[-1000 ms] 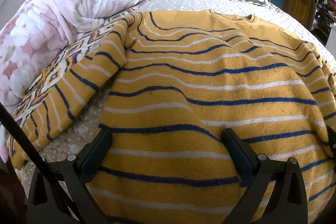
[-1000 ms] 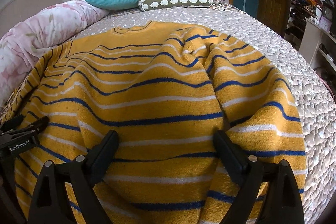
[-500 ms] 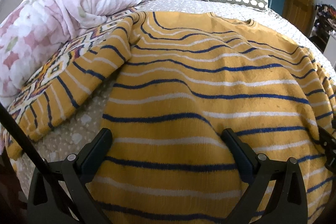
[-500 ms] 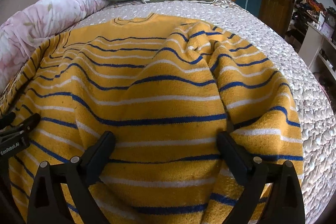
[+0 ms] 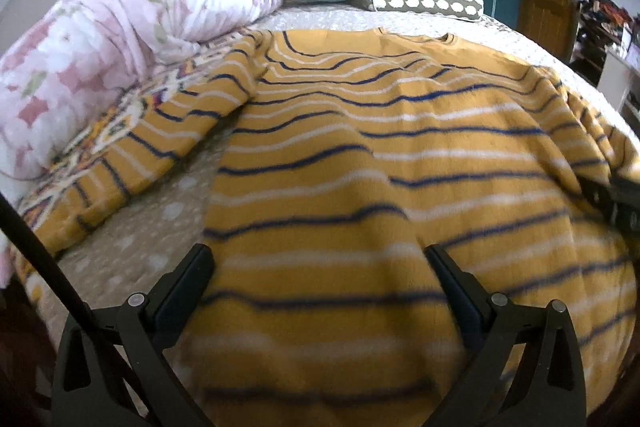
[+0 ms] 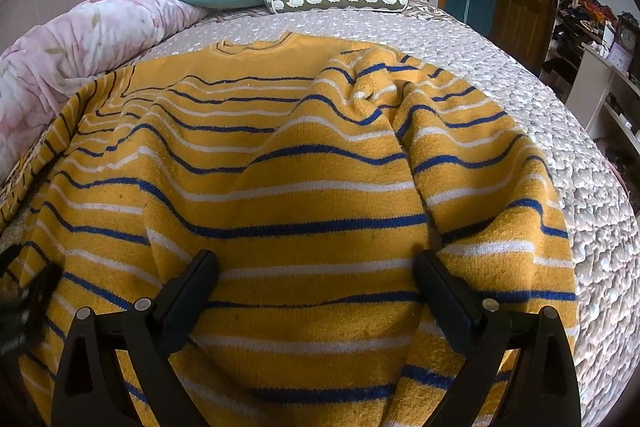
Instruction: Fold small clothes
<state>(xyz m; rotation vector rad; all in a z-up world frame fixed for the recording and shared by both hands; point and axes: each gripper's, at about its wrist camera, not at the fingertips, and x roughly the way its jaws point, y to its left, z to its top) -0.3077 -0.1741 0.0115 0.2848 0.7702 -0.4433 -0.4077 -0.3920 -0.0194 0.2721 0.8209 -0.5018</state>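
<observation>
Left gripper slides sideways over the sweater

Our left gripper (image 5: 318,267) has moved toward the sweater's (image 5: 400,163) left edge: a second ago both its fingers sat over the yellow knit, and now the left finger (image 5: 188,283) lies over the speckled bedspread (image 5: 132,251) just off the edge of the knit. More of that bedspread shows between the body and the outstretched sleeve (image 5: 160,147), and the near stripes have gone blurred. In our right view the left gripper (image 6: 24,291), sharp at the left edge before, is now a dark smear lower down.
</observation>
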